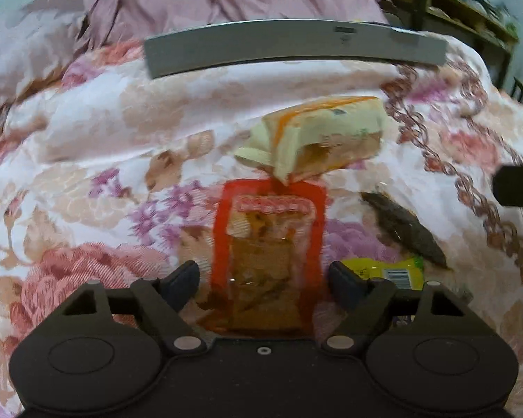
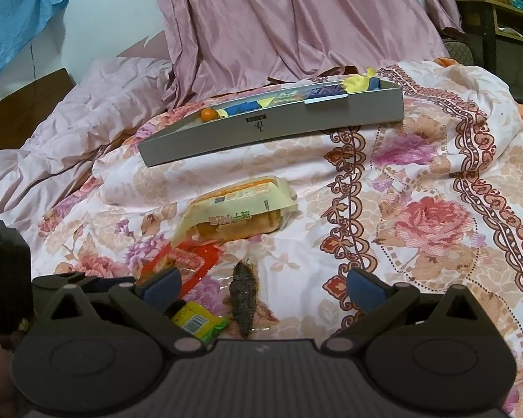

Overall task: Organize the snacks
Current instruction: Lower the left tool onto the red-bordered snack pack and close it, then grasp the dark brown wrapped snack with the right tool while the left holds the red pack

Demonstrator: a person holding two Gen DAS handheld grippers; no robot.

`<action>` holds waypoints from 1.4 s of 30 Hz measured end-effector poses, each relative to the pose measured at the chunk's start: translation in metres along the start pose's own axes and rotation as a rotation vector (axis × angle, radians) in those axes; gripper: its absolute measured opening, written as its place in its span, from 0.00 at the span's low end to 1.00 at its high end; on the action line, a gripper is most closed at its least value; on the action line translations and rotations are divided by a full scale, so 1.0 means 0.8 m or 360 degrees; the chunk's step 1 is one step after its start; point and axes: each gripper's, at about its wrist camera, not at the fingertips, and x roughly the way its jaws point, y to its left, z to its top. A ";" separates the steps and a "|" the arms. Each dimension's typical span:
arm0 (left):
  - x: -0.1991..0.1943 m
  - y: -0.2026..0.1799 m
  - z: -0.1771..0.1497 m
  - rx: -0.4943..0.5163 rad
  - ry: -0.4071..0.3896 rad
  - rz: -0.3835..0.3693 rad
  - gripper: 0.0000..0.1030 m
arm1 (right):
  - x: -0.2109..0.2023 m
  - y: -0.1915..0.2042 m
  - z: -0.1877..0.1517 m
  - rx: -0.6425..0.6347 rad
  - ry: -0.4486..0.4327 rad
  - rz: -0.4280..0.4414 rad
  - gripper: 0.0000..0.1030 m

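Left claw (image 1: 263,278) low over floral bedspread (image 1: 87,160), jaws wide either side of red snack packet (image 1: 268,244) — not gripping it. Cream-and-orange bread packet (image 2: 239,209) lies just beyond red one, its corner overlapping it. Right claw (image 2: 263,287) jaws wide, nothing held; dark fish-like snack (image 2: 242,296) between them on bedspread, yellow-green packet (image 2: 197,322) by left finger. Grey tray (image 2: 272,129) farther back, holding colourful snacks — small orange ball (image 2: 208,114) at its left end.
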 end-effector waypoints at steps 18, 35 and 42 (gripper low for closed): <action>-0.042 0.021 0.009 -0.0087 -0.0087 -0.0039 0.45 | 0.030 0.025 -0.001 -0.0178 0.0074 0.0003 1.00; -0.046 0.032 0.004 -0.0132 -0.0048 0.0035 0.46 | 0.104 0.036 -0.008 -0.0332 0.0236 -0.0029 0.65; -0.043 0.029 0.004 -0.0114 -0.0034 0.0035 0.46 | 0.100 0.061 -0.020 -0.0578 0.0205 -0.0079 0.50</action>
